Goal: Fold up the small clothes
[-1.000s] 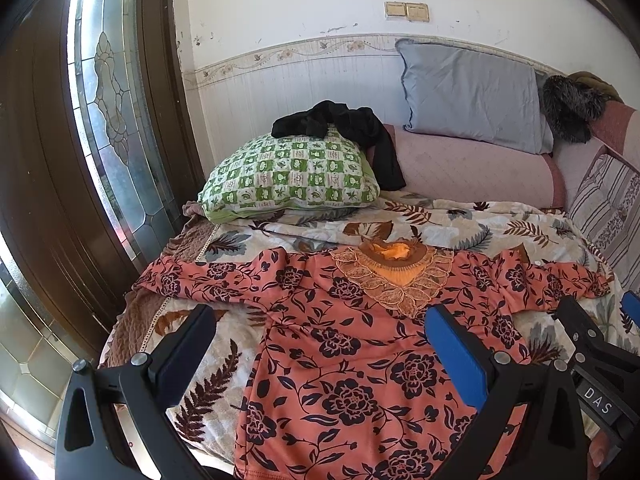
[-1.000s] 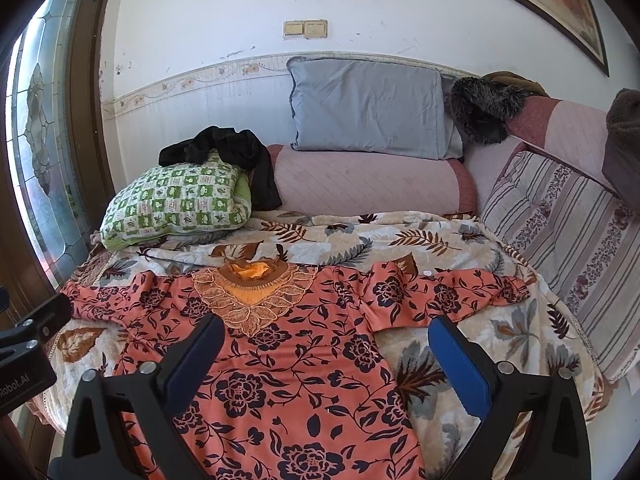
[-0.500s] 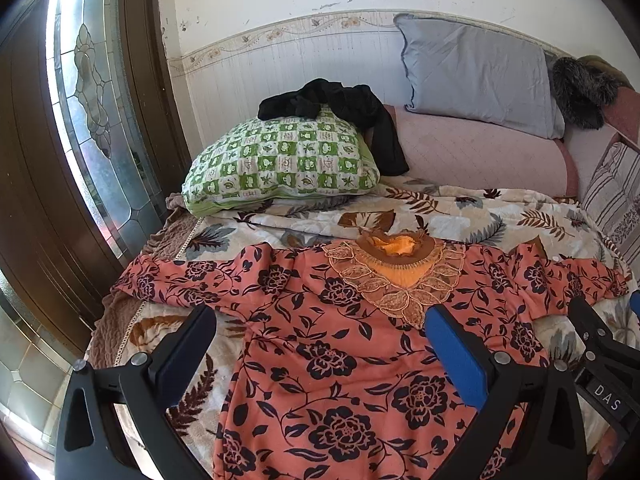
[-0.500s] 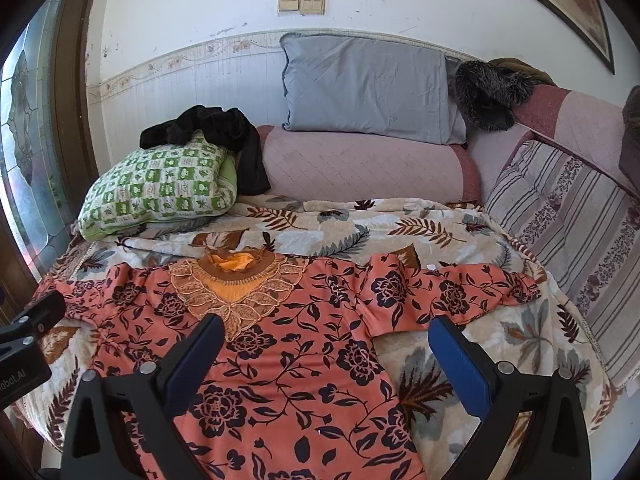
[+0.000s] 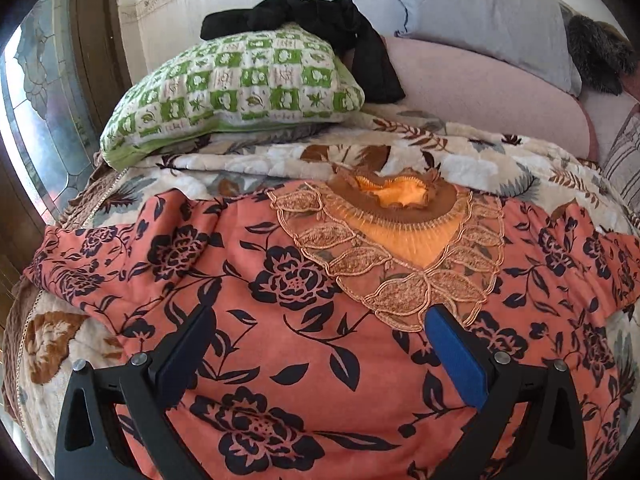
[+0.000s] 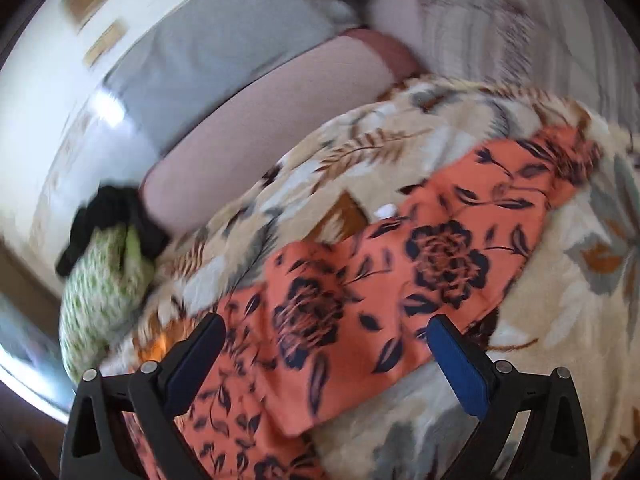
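Left wrist view: bed (image 5: 460, 160) under leaf blanket, biggest thing. Floral top (image 5: 304, 320) spread flat, face up, neckline away from camera, laid out ready for folding. Green pillow (image 5: 240, 92) at head end, black cloth (image 5: 320, 16) on it, both clear of top. Right sleeve (image 6: 460, 256) lies out sideways on blanket; right view blurred, tilted. Left tool (image 5: 316, 344) spread wide, low over chest, gripping nothing. Right tool (image 6: 324, 352) spread wide, straddling sleeve near shoulder, likely about to fold it inward.

Both wrist views close over dress (image 5: 304, 312)
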A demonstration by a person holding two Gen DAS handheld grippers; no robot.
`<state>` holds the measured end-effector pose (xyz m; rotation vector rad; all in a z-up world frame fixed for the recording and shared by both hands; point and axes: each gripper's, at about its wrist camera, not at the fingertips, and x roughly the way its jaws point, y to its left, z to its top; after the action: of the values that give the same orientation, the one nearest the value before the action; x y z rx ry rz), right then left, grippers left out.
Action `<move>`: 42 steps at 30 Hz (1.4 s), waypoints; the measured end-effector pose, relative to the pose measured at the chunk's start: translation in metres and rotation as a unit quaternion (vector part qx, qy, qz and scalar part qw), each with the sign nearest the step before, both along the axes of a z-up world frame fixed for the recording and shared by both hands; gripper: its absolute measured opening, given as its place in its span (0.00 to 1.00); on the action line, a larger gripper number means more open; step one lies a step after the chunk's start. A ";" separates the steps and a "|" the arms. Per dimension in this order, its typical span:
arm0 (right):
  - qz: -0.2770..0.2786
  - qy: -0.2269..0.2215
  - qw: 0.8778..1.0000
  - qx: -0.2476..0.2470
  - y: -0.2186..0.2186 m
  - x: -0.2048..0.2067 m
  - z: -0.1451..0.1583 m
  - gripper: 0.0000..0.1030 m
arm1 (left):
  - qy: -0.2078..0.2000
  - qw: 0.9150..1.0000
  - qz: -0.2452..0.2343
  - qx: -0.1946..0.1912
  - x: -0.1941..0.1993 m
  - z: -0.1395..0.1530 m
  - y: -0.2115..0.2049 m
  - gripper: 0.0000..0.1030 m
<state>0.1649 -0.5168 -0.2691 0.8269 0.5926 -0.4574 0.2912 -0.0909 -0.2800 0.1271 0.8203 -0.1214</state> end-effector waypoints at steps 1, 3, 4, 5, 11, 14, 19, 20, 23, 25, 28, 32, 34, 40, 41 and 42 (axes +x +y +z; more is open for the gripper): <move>-0.048 -0.018 0.998 0.041 -0.025 -0.012 -0.012 0.97 | 0.006 1.000 -0.005 0.001 0.004 -0.004 0.000 1.00; -0.117 -0.049 0.985 0.113 -0.070 -0.030 -0.032 0.90 | 0.001 1.000 -0.009 -0.007 0.009 -0.007 0.006 1.00; -0.135 -0.062 0.979 0.138 -0.088 -0.037 -0.038 0.89 | -0.004 1.000 -0.006 -0.006 0.011 -0.007 0.008 1.00; -0.153 -0.074 0.974 0.151 -0.105 -0.040 -0.040 0.89 | -0.007 1.000 -0.005 -0.005 0.014 -0.008 0.010 1.00; -0.180 -0.058 0.968 0.163 -0.162 -0.035 -0.048 0.74 | 0.003 1.000 0.002 -0.014 0.027 -0.015 0.013 1.00; -0.177 -0.047 0.975 0.127 -0.174 -0.023 -0.047 0.28 | -0.002 1.000 -0.001 0.003 0.027 -0.016 0.008 1.00; -0.169 -0.026 0.981 0.086 -0.169 -0.011 -0.040 0.09 | -0.025 1.000 0.010 0.010 0.024 -0.006 0.012 1.00; -0.154 -0.036 0.985 0.067 -0.161 -0.004 -0.025 0.09 | -0.031 0.999 0.015 0.008 0.024 -0.002 0.016 1.00; -0.085 -0.085 0.993 0.010 -0.118 0.016 0.031 0.09 | -0.040 0.998 0.040 0.003 0.024 0.009 0.033 1.00; -0.026 -0.120 0.992 -0.011 -0.077 0.032 0.068 0.09 | -0.040 0.997 0.060 -0.009 0.024 0.015 0.052 1.00; 0.082 -0.150 0.985 -0.026 0.003 0.060 0.103 0.09 | -0.043 0.994 0.099 -0.018 0.024 0.023 0.087 1.00; 0.224 -0.137 0.965 -0.025 0.127 0.104 0.101 0.09 | -0.050 0.988 0.149 0.000 0.022 0.022 0.134 1.00; 0.283 -0.120 0.951 -0.013 0.185 0.125 0.081 0.13 | -0.049 0.984 0.169 0.004 0.020 0.021 0.155 1.00; 0.440 -0.038 0.892 0.095 0.320 0.146 -0.006 0.87 | -0.048 0.978 0.201 -0.014 0.016 0.023 0.197 1.00; 0.447 -0.038 0.889 0.095 0.327 0.143 -0.010 0.87 | -0.046 0.978 0.204 -0.018 0.017 0.022 0.198 1.00; 0.452 -0.041 0.886 0.092 0.329 0.140 -0.011 0.87 | -0.044 0.977 0.206 -0.022 0.017 0.022 0.200 1.00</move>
<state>0.3045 -0.1877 -0.2798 0.6527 0.8748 0.4955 0.3086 0.1088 -0.2578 -0.0812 0.7390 0.2547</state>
